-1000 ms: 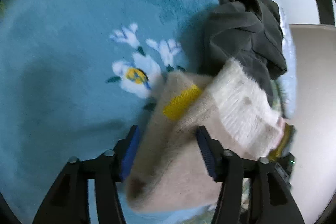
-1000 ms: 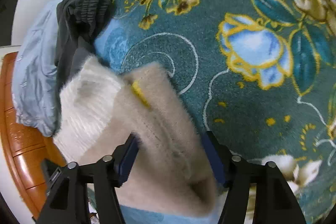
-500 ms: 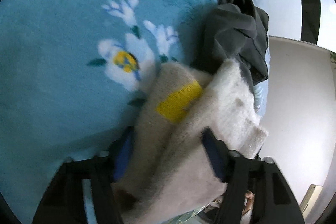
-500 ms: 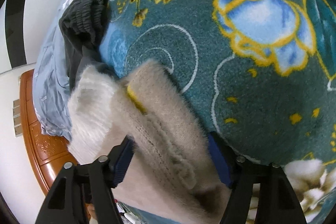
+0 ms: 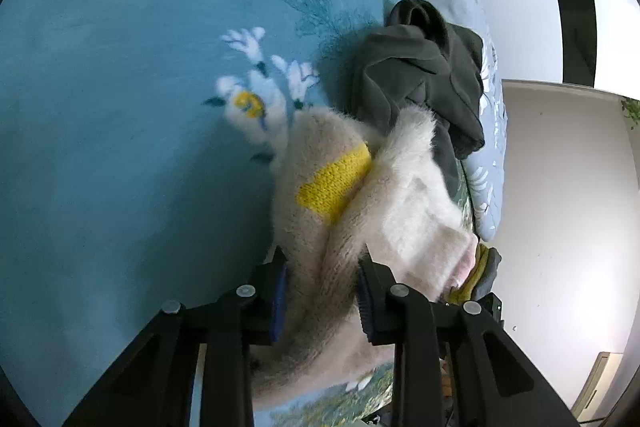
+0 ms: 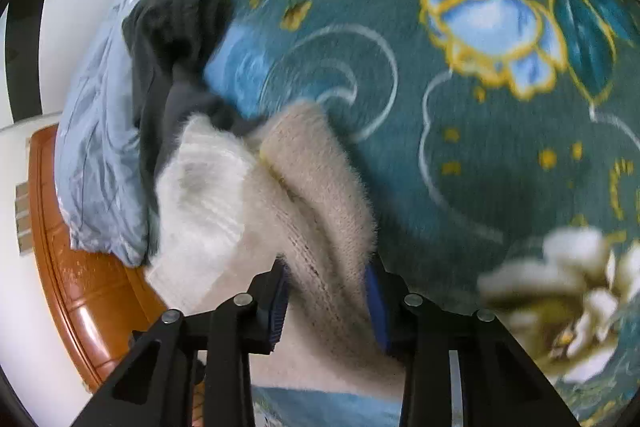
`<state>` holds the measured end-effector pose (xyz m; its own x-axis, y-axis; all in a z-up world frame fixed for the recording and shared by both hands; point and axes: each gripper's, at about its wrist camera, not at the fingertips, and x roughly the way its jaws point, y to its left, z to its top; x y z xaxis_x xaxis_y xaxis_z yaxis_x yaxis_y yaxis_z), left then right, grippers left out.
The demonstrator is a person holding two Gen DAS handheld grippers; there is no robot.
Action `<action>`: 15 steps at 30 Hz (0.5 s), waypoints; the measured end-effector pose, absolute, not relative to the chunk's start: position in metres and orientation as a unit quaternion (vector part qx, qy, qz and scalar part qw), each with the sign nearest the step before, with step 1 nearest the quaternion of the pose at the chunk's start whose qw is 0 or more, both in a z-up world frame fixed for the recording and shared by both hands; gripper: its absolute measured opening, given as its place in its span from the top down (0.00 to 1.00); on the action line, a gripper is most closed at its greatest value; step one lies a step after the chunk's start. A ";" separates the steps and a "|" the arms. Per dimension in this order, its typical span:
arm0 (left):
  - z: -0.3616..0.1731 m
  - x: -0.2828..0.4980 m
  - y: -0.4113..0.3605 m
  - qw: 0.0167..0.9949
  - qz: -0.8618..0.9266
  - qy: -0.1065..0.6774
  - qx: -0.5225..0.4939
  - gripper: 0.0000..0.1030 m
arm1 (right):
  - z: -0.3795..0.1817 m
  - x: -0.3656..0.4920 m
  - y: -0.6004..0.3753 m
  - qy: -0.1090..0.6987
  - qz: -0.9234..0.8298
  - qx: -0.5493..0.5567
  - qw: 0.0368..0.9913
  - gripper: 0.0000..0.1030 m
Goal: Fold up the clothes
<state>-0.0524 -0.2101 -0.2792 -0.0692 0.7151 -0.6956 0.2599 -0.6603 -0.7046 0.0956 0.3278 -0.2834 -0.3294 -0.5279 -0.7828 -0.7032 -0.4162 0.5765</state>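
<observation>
Left tool [image 5: 322, 291] and right tool [image 6: 326, 301] both clamped on fluffy cream knit sweater [image 5: 360, 195], bunched, mid-fold. Crumpled dark grey garment [image 5: 420, 67] apparently unfolded.

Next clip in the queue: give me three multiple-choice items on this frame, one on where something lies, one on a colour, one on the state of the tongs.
1. Where does the dark grey garment lie relative to the fuzzy cream sweater?
A. Beyond it, partly on the pale blue floral bedding
B. Underneath both tongs
C. On the wooden bed frame

2. What colour is the knitted patch on the sweater?
A. Red
B. Yellow
C. Green

3. What are the left tongs and right tongs doing?
A. Both open, apart from cloth
B. Only the left grips
C. Both shut on the sweater

Answers: 1 A, the dark heap sits behind the sweater against the bedding. 2 B, a yellow band shows in the left wrist view. 3 C, sweater fabric is pinched between the pads in each view.
</observation>
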 end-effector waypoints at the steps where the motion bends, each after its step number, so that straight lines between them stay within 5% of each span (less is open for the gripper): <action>1: -0.274 -0.046 -0.219 0.176 0.631 -0.370 -0.659 0.71 | -0.281 0.098 0.319 0.536 0.613 -0.578 0.065 0.64; 15: -0.301 -0.010 -0.243 0.084 0.617 -0.347 -0.701 0.67 | -0.294 0.136 0.258 0.483 0.605 -0.632 0.040 0.62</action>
